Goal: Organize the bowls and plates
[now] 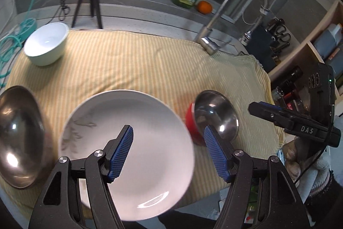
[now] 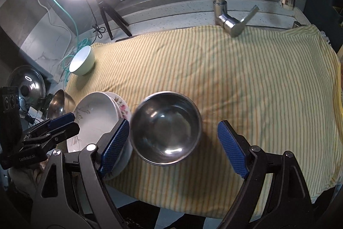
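Both pairs of jaws stand apart and grip nothing: the left gripper (image 1: 168,150) hovers over the plates, the right gripper (image 2: 173,147) over a steel bowl. Left to right along the near edge of the yellow striped cloth (image 2: 246,78) sit a large polished steel bowl (image 1: 18,138), a glossy white ceramic plate (image 1: 128,143) stacked on a flowered plate (image 2: 123,107), and a red-sided steel bowl (image 2: 166,128). A pale green ceramic bowl (image 1: 46,46) stands alone at the far left corner. The plates look gathered; I judge the bowls still need nesting.
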Demonstrator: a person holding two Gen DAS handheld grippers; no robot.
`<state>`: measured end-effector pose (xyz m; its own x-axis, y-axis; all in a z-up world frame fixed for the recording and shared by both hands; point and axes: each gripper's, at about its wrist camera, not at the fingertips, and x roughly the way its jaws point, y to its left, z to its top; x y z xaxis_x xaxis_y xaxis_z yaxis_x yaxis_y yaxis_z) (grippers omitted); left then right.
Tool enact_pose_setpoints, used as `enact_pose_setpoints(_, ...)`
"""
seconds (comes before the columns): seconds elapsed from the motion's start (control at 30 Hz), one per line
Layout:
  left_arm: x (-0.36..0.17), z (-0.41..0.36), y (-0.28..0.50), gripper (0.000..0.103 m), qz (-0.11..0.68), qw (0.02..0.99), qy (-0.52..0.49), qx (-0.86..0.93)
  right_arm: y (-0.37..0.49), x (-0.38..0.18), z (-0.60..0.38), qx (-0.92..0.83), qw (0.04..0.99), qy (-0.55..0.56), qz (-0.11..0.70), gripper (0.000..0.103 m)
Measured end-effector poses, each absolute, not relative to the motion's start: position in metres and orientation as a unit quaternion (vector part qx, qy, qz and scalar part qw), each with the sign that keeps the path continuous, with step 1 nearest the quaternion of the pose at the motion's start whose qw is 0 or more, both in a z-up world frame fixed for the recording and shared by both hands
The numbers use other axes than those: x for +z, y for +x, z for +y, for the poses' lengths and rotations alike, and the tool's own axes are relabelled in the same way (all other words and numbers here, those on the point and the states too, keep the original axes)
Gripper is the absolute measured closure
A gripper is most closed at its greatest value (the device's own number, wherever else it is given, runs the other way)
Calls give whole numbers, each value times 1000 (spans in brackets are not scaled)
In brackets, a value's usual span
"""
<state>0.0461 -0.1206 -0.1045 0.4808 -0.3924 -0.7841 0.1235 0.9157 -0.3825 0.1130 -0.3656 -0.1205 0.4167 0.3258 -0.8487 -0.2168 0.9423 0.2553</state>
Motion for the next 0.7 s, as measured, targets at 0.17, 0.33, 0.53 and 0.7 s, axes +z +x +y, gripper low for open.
enact_pose_setpoints(0.17,-111,-152,53,47,491,843,-134,-172,115,-130,-383,164,833,62,525,28)
enact_pose_setpoints(0.33,-126,-169,65,73,512,827,-139,-184,118,-141,-390,174,821,70,539,48)
enact_pose_setpoints(0.53,-136,-180,76,79,529,820,-133,-173,125,-157,-397,186,806,89,555,60)
enact_pose_setpoints(0.7,-142,-187,83,83,539,816,-126,-167,129,-166,-399,197,796,102,563,70)
